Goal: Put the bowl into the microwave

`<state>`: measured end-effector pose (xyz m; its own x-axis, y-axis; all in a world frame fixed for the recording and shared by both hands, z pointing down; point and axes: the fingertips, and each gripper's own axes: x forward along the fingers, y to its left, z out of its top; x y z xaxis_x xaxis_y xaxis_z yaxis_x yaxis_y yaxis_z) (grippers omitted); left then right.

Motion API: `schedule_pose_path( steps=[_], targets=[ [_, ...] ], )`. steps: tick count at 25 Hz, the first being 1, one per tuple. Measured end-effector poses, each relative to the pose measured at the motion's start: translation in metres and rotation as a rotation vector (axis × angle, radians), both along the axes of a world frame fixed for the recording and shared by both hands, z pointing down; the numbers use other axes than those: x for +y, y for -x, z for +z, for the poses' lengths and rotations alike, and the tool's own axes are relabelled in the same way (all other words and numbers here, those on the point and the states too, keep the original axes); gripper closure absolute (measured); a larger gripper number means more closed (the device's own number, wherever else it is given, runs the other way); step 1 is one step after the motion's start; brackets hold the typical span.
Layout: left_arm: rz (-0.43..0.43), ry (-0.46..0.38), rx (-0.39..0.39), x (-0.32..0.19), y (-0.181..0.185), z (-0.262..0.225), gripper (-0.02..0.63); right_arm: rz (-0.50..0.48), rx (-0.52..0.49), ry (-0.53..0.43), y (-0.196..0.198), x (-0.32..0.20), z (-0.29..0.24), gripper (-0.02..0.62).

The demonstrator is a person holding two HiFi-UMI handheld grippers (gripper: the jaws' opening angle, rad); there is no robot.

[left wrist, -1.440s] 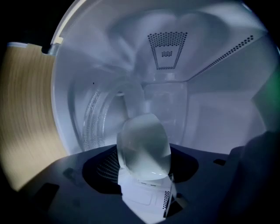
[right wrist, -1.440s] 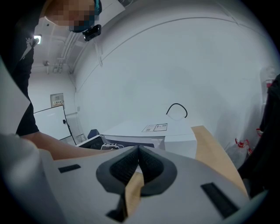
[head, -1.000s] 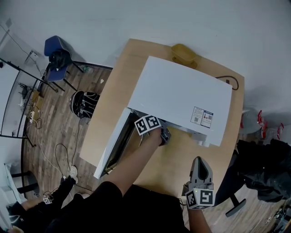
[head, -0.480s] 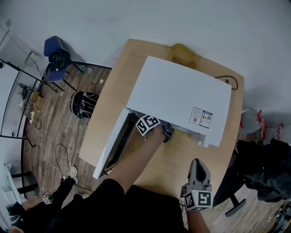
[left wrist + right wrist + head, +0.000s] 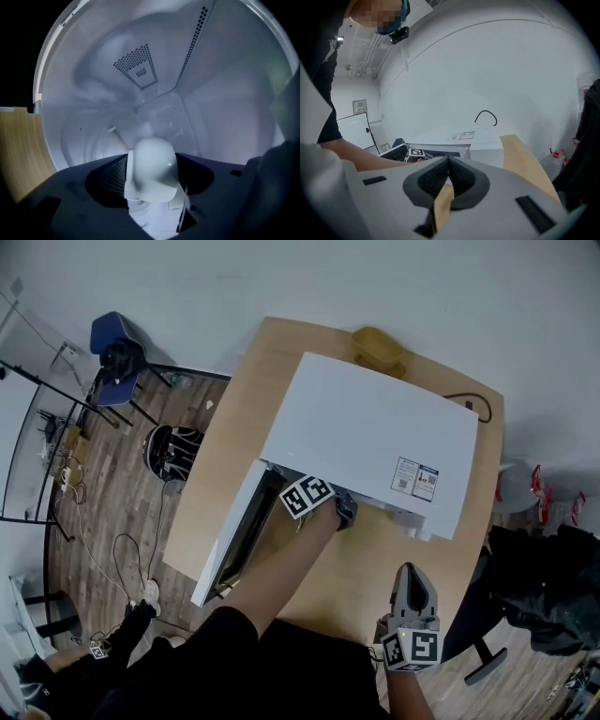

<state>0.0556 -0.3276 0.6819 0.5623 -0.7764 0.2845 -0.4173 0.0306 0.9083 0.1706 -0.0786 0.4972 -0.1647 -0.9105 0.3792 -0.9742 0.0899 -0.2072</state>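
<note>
The microwave (image 5: pixel 366 437) sits on the wooden surface (image 5: pixel 370 563). Its door (image 5: pixel 230 538) is swung wide open from the microwave's front left corner. The left tongs (image 5: pixel 152 172) reach into the microwave's cavity; in the head view only their marker cube (image 5: pixel 307 495) shows, at the microwave's mouth. Their jaws have just been opening and stand spread at their widest. The white bowl (image 5: pixel 153 157) is between the two pads, inside the microwave, and the pads lie just beside its sides without clamping it. The right tongs (image 5: pixel 413 570) hang over the surface in front of the microwave's right half, apart from it. Their jaws are pressed together with nothing between them. Behind the microwave, at the surface's far edge, stands a yellow container (image 5: pixel 378 348). A black cable (image 5: pixel 475 409) loops beside the microwave's back right corner.
</note>
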Motion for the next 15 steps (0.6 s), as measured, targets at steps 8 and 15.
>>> schedule_pose_path(
  steps=[8,15],
  targets=[
    [0.035,0.004,-0.117,0.006,0.015,0.009,0.333,-0.012,-0.001,0.007,0.008,0.004,0.003,0.537],
    [0.053,0.033,-0.144,0.012,0.018,0.010,0.336,-0.021,0.000,-0.003,0.014,0.008,0.000,0.537]
  ],
)
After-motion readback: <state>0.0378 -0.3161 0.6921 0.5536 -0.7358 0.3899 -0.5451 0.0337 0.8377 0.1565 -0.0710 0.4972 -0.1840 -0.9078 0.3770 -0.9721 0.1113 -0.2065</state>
